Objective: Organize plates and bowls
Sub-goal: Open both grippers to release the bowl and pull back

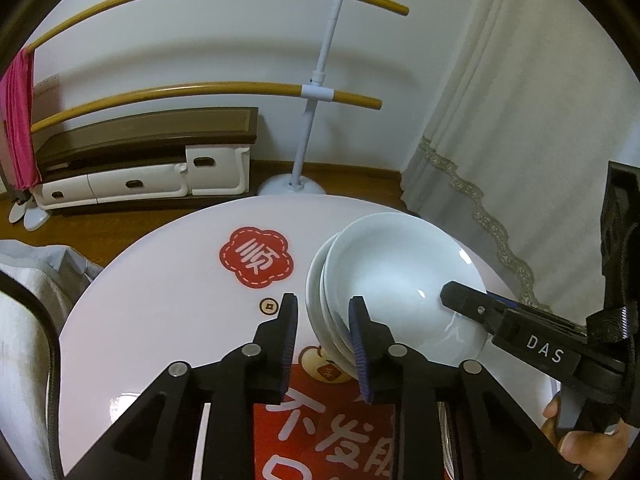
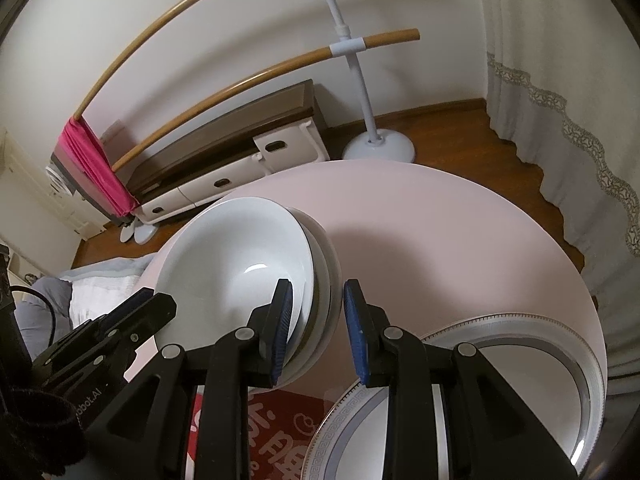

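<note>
A stack of plain white bowls (image 1: 396,276) stands on the round table (image 1: 160,320). My left gripper (image 1: 324,316) straddles the stack's near-left rim. Its jaws are slightly apart, and a strip of table shows between the left pad and the bowls. My right gripper (image 2: 316,292) straddles the opposite rim of the bowls (image 2: 240,264), one finger inside the top bowl and one outside, with small gaps on both sides. Each gripper also shows in the other's view: the right gripper (image 1: 464,300) and the left gripper (image 2: 156,300). Large plates with a grey-blue patterned rim (image 2: 520,364) lie near the table's front.
The table edge (image 2: 540,248) curves close behind the bowls. Beyond it stand a white drying rack (image 1: 316,92) with wooden bars and a pink cloth (image 1: 20,120), a low cabinet (image 1: 160,160) and a curtain (image 1: 520,140). A person's hand (image 1: 580,440) holds the right gripper.
</note>
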`<move>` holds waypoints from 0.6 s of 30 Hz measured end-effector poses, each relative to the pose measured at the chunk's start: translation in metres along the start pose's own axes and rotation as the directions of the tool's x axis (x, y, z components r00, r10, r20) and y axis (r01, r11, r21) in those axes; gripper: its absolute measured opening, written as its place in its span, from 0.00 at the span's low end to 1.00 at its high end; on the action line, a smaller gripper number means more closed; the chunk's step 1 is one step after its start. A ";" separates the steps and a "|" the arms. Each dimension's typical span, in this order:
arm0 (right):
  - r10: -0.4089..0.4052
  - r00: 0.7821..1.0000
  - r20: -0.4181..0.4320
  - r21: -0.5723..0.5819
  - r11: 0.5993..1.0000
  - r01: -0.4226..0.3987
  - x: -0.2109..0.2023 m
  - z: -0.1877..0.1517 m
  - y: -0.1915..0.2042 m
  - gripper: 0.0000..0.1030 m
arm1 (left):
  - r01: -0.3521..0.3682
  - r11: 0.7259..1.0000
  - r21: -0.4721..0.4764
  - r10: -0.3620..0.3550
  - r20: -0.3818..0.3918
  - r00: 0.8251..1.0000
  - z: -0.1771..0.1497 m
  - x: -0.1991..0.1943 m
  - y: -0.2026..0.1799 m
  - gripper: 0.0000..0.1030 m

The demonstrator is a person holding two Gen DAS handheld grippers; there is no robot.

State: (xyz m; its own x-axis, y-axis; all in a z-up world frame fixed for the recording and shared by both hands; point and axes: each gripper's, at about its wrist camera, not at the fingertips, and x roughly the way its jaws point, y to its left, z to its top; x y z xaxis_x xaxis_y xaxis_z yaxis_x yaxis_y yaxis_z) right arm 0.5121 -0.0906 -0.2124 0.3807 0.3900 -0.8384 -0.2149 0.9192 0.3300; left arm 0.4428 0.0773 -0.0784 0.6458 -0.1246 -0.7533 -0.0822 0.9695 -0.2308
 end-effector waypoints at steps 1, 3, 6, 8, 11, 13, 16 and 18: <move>-0.001 1.000 0.000 0.001 1.000 0.001 0.000 0.000 0.000 0.27 | -0.002 1.000 -0.001 0.002 -0.001 1.000 0.001 0.000 0.000 0.25; -0.004 1.000 -0.002 0.003 1.000 0.004 -0.001 0.000 0.001 0.27 | -0.002 1.000 -0.005 0.002 -0.003 1.000 0.000 -0.001 -0.001 0.31; -0.009 1.000 -0.005 0.008 1.000 0.009 -0.001 0.000 0.002 0.29 | 0.000 1.000 -0.009 0.000 -0.006 1.000 0.003 0.000 0.000 0.38; -0.006 1.000 -0.004 0.013 1.000 0.006 -0.003 -0.001 0.003 0.34 | 0.000 1.000 -0.011 0.000 -0.005 1.000 0.003 -0.002 0.000 0.40; -0.004 1.000 0.008 0.013 1.000 0.004 -0.009 -0.002 0.005 0.42 | 0.002 1.000 -0.018 -0.002 -0.002 1.000 0.003 -0.007 0.000 0.48; 0.001 1.000 0.017 0.012 1.000 -0.002 -0.013 -0.002 0.007 0.43 | 0.004 1.000 -0.021 -0.004 0.006 1.000 0.002 -0.011 0.000 0.52; 0.005 1.000 0.031 0.008 1.000 -0.006 -0.023 -0.004 0.010 0.44 | 0.008 1.000 -0.026 -0.008 0.008 1.000 -0.002 -0.018 0.001 0.59; 0.007 0.999 0.039 0.007 1.000 -0.007 -0.031 -0.008 0.012 0.45 | 0.015 1.000 -0.025 -0.014 0.020 1.000 -0.005 -0.027 0.001 0.63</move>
State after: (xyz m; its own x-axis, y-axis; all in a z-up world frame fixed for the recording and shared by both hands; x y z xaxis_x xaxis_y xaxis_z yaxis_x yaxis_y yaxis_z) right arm 0.4908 -0.0922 -0.1861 0.4143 0.3981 -0.8184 -0.2113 0.9168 0.3390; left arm 0.4219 0.0807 -0.0615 0.6619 -0.1340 -0.7376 -0.0918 0.9620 -0.2572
